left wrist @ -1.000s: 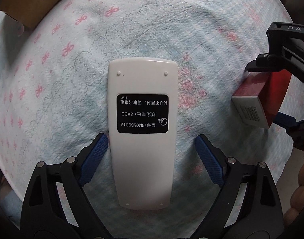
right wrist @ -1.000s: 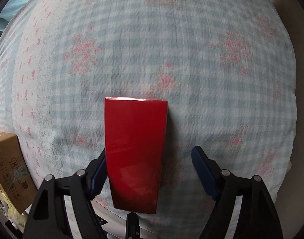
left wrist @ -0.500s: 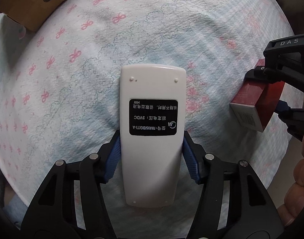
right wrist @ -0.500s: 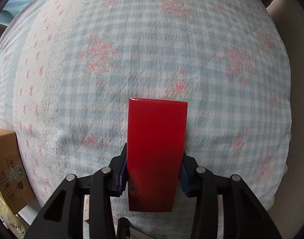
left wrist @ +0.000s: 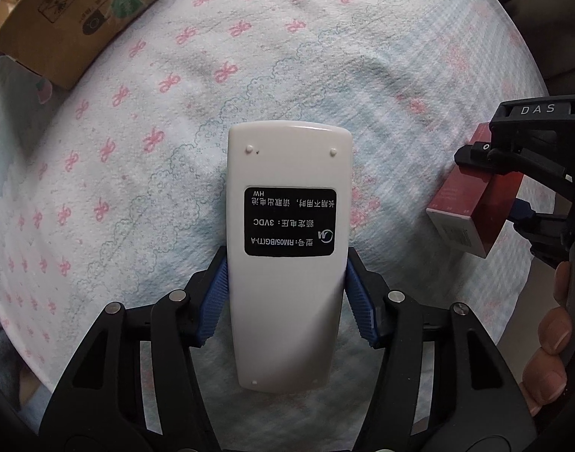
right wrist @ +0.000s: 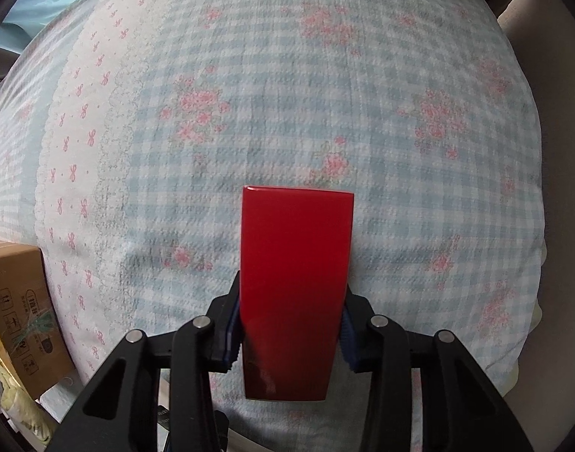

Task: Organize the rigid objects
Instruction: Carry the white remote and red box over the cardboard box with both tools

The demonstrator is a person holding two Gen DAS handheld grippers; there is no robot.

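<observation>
A white remote control (left wrist: 287,248) lies face down, its black label up, with my left gripper (left wrist: 287,297) shut on its sides, blue pads pressing both edges, lifted a little above the flowered bedspread. A glossy red box (right wrist: 293,286) is clamped between the pads of my right gripper (right wrist: 291,335), which is shut on it. In the left wrist view the same red box (left wrist: 472,211) shows at the right edge, held by the right gripper (left wrist: 513,188), with fingers of a hand (left wrist: 551,346) below it.
A brown cardboard box (left wrist: 80,15) sits at the far left corner of the bed and appears as a cardboard box (right wrist: 20,316) at the lower left of the right wrist view. The bedspread (right wrist: 325,94) falls away at its right edge to a beige floor (right wrist: 551,75).
Both grippers went from open around their objects to shut on them. The remote and the red box now sit higher off the bedspread, and more of the cardboard box shows.
</observation>
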